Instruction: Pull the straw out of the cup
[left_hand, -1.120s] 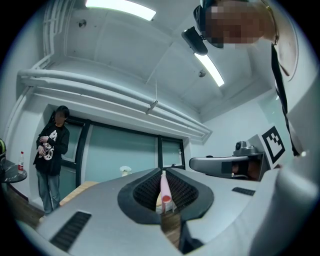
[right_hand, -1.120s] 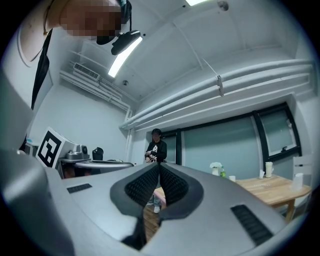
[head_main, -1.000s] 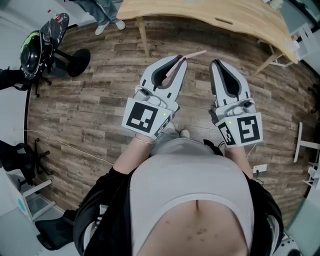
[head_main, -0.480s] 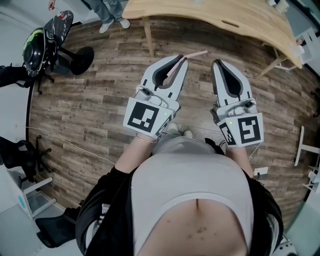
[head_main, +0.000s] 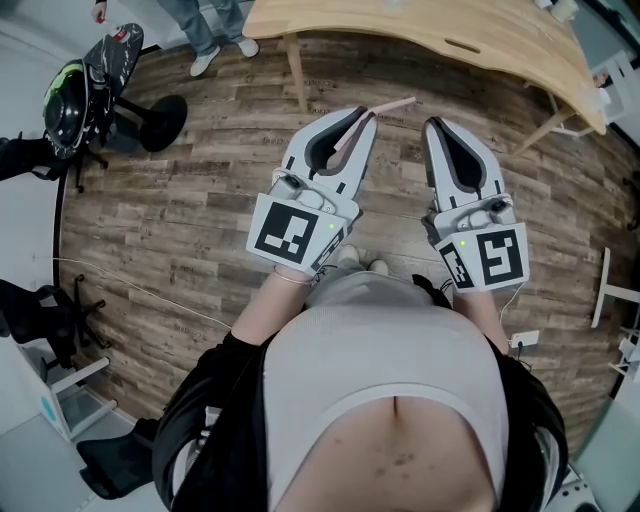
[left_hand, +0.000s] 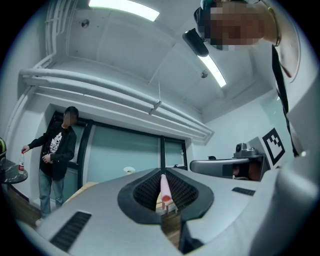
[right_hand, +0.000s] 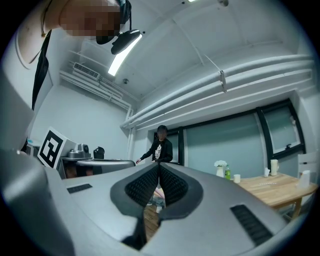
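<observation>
**Straw clamped in left gripper**

We note the pink straw pinched at the tips of the left gripper, free end jutting rightward above the wood floor. Right gripper alongside, jaws pressed together, nothing between. Wooden table ahead.

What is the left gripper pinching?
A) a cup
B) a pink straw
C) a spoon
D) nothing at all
B: the left gripper has its jaws closed on a pink straw, which sticks out past the tips. The left gripper view shows the straw between the pads too.
</observation>
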